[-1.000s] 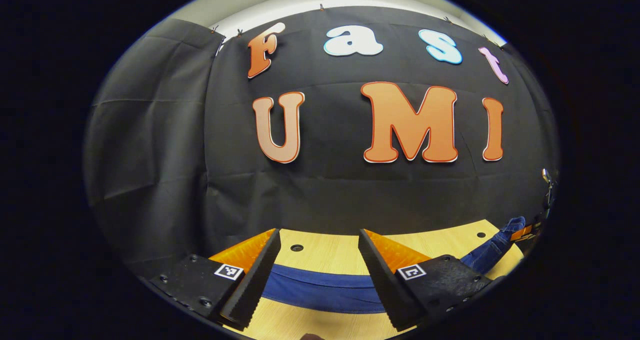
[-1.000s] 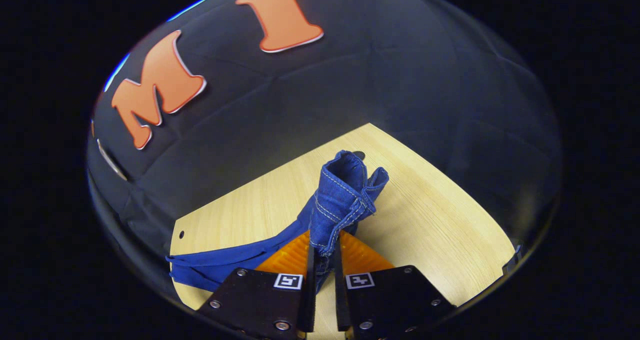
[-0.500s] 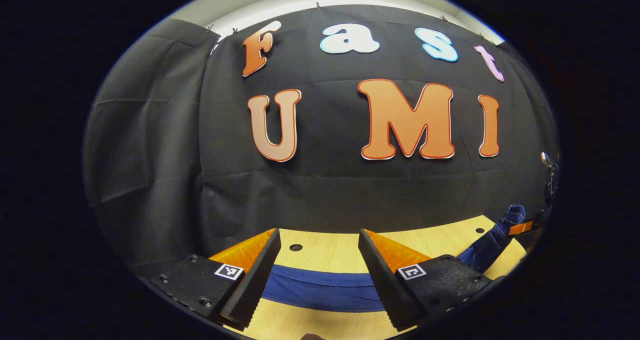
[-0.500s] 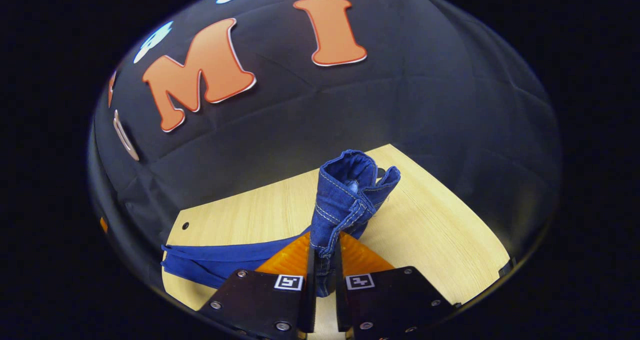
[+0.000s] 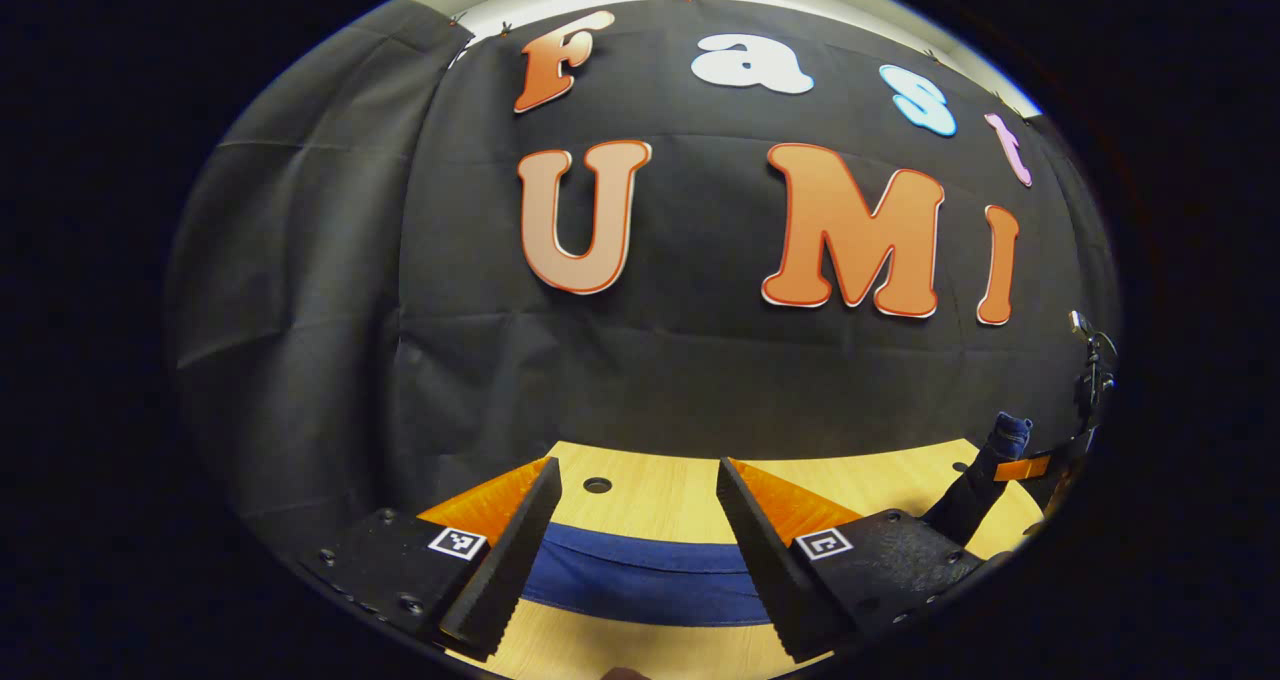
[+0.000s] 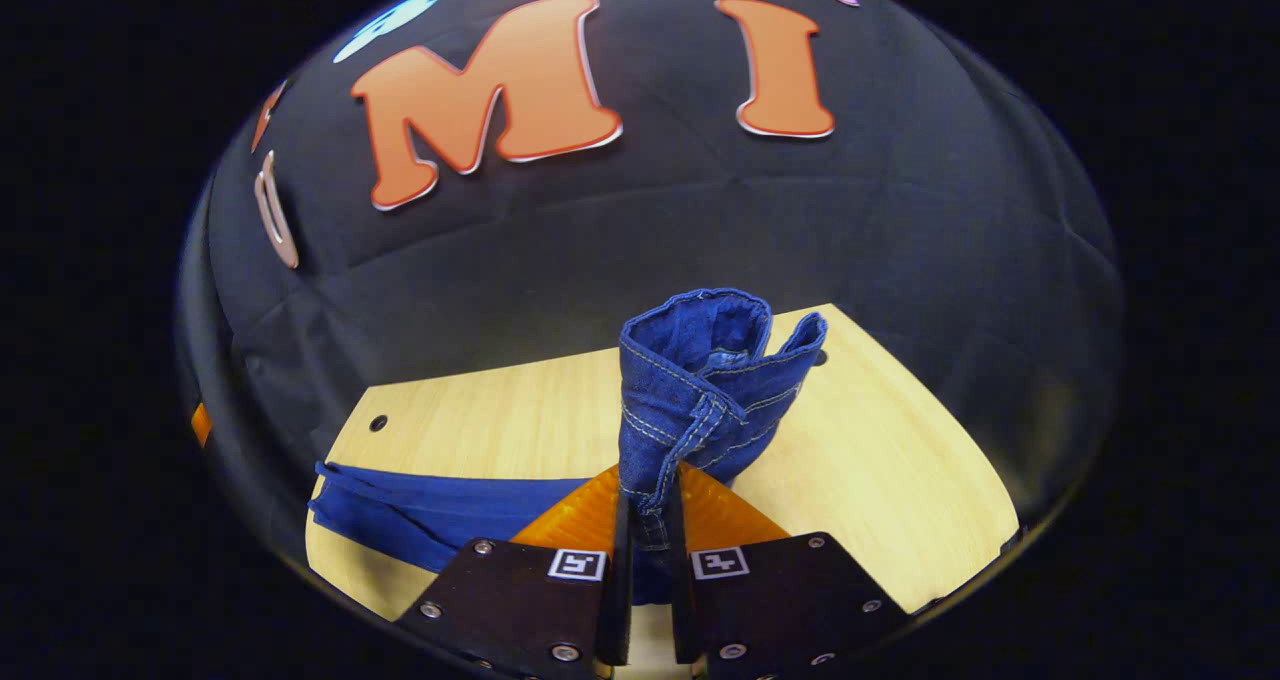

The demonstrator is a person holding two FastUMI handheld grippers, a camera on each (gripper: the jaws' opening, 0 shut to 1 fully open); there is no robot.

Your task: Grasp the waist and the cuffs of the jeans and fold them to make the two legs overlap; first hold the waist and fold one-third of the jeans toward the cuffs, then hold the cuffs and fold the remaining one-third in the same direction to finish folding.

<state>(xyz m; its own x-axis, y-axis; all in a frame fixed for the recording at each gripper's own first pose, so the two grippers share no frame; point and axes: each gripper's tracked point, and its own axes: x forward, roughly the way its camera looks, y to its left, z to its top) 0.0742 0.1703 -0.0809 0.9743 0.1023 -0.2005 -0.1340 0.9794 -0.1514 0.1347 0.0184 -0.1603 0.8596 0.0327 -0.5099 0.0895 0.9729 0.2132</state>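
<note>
The right tool [image 6: 645, 535] pinches a jeans [image 6: 700, 380] cuff, which bunches upward at twelve o'clock. The left tool [image 5: 625, 560] is spread wide, denim lying flat on the table [image 5: 660, 495] between its fingers.

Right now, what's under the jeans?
A light wooden table lies under the jeans. The right gripper pinches one bunched end, lifted up. The wood beneath the flat blue part is covered, so anything there is hidden.

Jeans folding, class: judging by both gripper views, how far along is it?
Done: the jeans lie as a narrow layered strip on the table, so the legs seem overlapped. In hand: the right gripper is shut on one bunched end, lifted; the left gripper is open over the strip. Left: laying both thirds.
</note>
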